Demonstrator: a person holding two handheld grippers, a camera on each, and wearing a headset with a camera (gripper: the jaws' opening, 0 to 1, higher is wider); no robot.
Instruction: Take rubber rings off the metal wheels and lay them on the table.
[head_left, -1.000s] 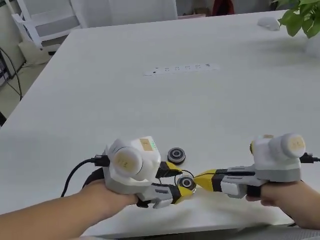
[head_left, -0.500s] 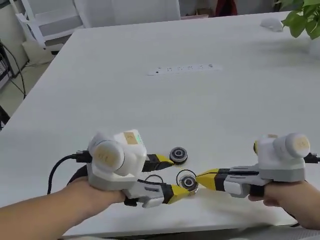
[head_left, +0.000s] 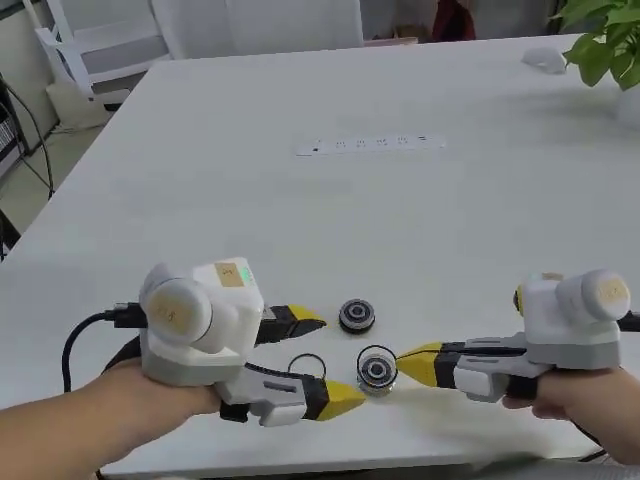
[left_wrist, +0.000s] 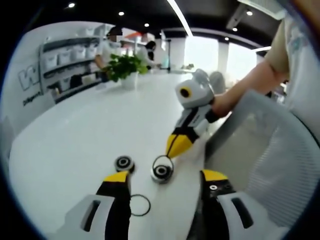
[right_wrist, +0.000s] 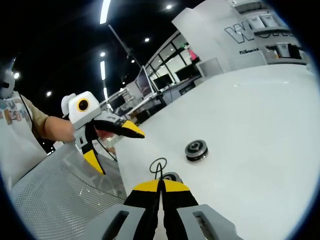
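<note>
Close to the near edge of the worktop (head_left: 200, 170), I held the left gripper (head_left: 338, 360) with its jaws spread wide and gripping nothing. A loose rubber ring (head_left: 306, 365) lay flat between them. Just beside it, the right gripper (head_left: 400, 355) had its jaws pinched on a second ring (right_wrist: 158, 166), which stood up over the near wheel (head_left: 376, 370). The far wheel (head_left: 356, 315) sat just beyond, apart. A power strip (head_left: 370, 144) lay toward the far edge.
</note>
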